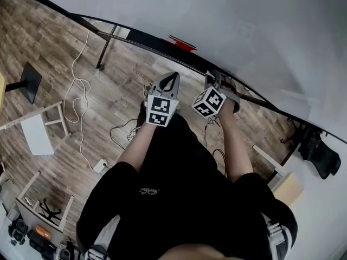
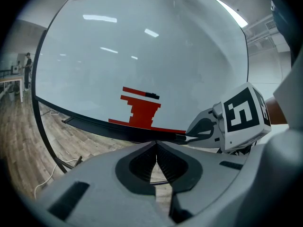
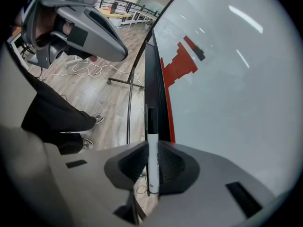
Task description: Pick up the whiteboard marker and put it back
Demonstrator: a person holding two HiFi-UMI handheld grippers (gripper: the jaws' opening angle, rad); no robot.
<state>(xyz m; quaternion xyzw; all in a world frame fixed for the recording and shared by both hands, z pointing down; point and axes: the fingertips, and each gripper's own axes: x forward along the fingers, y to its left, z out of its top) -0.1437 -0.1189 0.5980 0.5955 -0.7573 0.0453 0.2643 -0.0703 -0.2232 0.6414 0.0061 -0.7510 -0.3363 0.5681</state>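
Left tool (image 2: pixel 155 144) jaws together, empty; right tool (image 3: pixel 152 146) clamps the marker (image 3: pixel 152 131), both forearms outstretched

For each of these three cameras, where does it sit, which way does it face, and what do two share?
Head view: on the person's head, steeply down at floor and whiteboard; shows torso, forearms, left gripper, right gripper.
Left gripper view: along its closed, empty jaws toward the whiteboard.
Right gripper view: along jaws gripping the whiteboard marker; the person's legs show.
Shared: both gripper views show the red drawing and the other gripper.
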